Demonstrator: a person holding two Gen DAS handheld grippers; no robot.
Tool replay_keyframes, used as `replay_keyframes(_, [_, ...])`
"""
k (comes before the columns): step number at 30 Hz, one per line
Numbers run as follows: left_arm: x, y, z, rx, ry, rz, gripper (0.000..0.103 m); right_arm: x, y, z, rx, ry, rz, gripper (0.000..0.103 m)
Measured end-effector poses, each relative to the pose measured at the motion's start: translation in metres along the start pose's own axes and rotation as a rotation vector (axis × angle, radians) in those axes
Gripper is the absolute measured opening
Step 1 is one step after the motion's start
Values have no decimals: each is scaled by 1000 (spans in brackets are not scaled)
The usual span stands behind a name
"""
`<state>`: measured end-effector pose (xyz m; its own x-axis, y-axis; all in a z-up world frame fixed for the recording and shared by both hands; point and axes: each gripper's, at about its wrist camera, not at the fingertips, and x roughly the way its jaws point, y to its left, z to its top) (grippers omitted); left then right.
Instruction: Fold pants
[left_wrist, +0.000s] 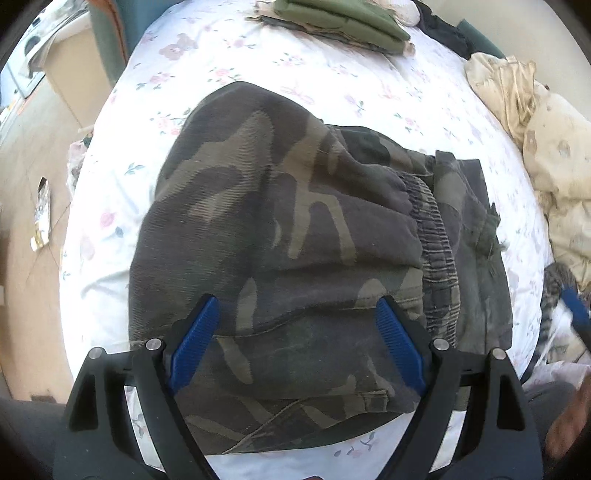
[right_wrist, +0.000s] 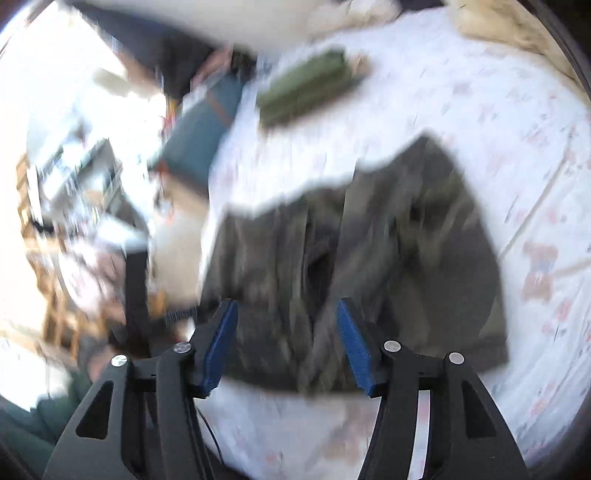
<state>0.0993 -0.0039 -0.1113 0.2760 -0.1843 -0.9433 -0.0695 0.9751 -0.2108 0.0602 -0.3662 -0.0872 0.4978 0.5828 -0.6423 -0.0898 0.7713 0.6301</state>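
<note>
Likely soft, floppy pants on the bed; both wide-open tools, left tool and right tool, should pinch the stretchy waistband

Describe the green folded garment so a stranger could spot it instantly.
Start at the floral bedsheet. Beyond the camouflage pants, at the sheet's far edge, lies the green folded garment. It alone is plain olive and neatly stacked, unlike the patterned pants.

Matt twill cloth pants (ribbed elastic waistband) on smooth cotton sheet.
</note>
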Motion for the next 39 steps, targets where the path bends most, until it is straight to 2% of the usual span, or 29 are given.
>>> replay_keyframes(2, [0, 4, 0, -9, 1, 2, 84, 19, -28, 20, 94, -5, -109, 63])
replay_keyframes(3, [1, 4, 0, -8, -1, 5, 84, 27, -39, 25, 138, 2, -137, 65])
replay_keyframes(4, [3, 5, 1, 1, -2, 21, 84, 46, -57, 31, 202, 25, -147, 65])
replay_keyframes(8, [5, 12, 1, 2, -1, 47, 84, 106, -95, 35, 326, 103, -219, 63])
replay_keyframes(10, [4, 18, 2, -24, -11, 49, 84, 119, -93, 35, 315, 94, -213, 47])
replay_keyframes(11, [2, 21, 3, -34, -16, 49, 84, 125, -87, 36, 280, 87, -226, 32])
replay_keyframes(13, [-2, 28, 4, -48, -29, 53, 84, 132, -79, 36, 246, 87, -235, 27])
replay_keyframes(15, [-9, 36, 6, -71, -55, 63, 84, 127, -72, 40, 202, 64, -247, 13])
replay_keyframes(17, [-18, 44, 6, -112, -75, 51, 84, 114, -51, 53, 146, 21, -186, 11])
replay_keyframes(19, [-25, 50, 5, -150, -95, 25, 84, 98, -9, 63, 57, 3, -123, 11])
replay_keyframes(22, [-20, 50, 5, -123, -90, 44, 84, 100, 56, 73, -44, -9, -117, 11])
replay_keyframes(24, [-14, 50, 5, -114, -67, 44, 84, 125, 91, 66, -84, 53, -134, 11])
replay_keyframes(25, [-14, 53, 5, -127, -61, 49, 84, 145, 113, 56, -151, 84, -179, 12])
replay_keyframes(26, [-14, 57, 5, -155, -63, 52, 84, 166, 131, 42, -222, 120, -238, 18])
replay_keyframes(27, [-15, 62, 5, -183, -68, 56, 84, 186, 143, 31, -261, 169, -254, 25])
replay_keyframes(28, [-15, 65, 5, -198, -69, 60, 84, 200, 149, 21, -279, 224, -225, 31])
replay_keyframes(29, [-15, 68, 5, -207, -67, 58, 84, 212, 156, 10, -288, 282, -175, 48])
replay_keyframes(30, [-16, 69, 4, -213, -65, 54, 84, 214, 160, 2, -283, 311, -132, 52])
replay_keyframes(31, [-17, 71, 3, -219, -67, 52, 84, 212, 163, -1, -282, 319, -106, 50])
replay_keyframes(34, [-22, 72, 1, -223, -79, 53, 84, 174, 163, -1, -280, 262, -65, 51])
replay_keyframes(36, [-26, 70, 1, -221, -87, 44, 84, 140, 146, 9, -264, 199, -84, 51])
replay_keyframes(39, [-32, 63, 3, -205, -110, 30, 84, 87, 93, 23, -204, 61, -216, 51])
